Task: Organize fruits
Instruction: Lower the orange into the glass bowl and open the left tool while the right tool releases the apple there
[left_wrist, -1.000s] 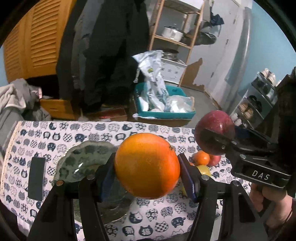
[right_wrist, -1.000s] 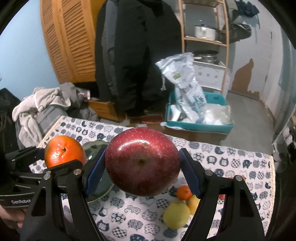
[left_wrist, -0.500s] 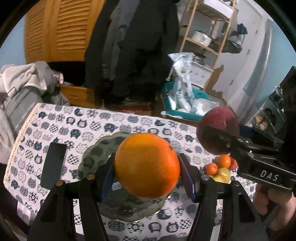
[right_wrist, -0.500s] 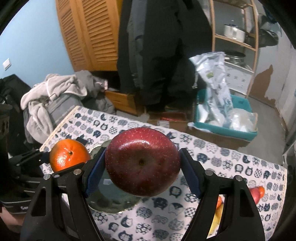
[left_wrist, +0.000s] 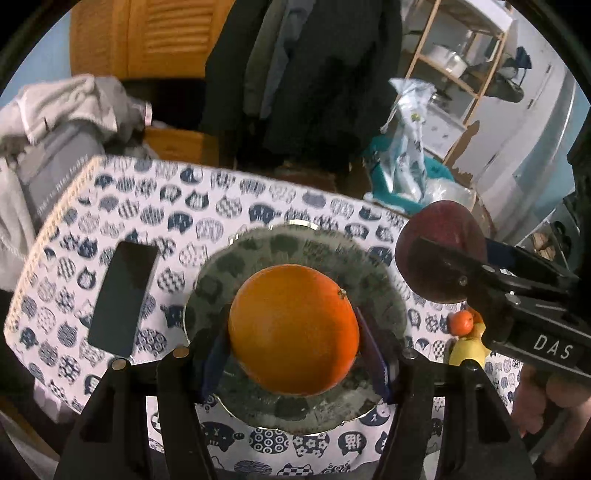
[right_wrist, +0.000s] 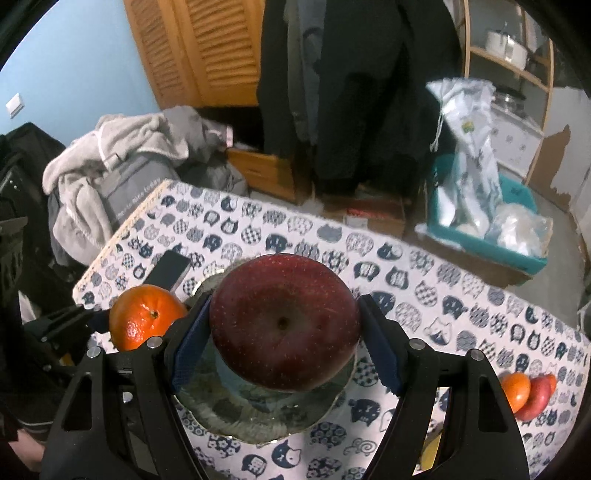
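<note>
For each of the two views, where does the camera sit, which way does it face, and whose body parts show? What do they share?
Left wrist: on the left gripper, tilted down at the orange over the plate; a hand at lower right.
Right wrist: on the right gripper, tilted down at the apple; no hand clearly shown.
Shared: plate, phone, both held fruits, cat-print tablecloth.

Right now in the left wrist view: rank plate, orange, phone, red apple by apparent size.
1. Plate, largest.
2. Orange, held close to the lens in the left gripper, so inflated.
3/4. Phone and red apple in the right gripper: near alike, and the apple is partly covered. Not ranked.
</note>
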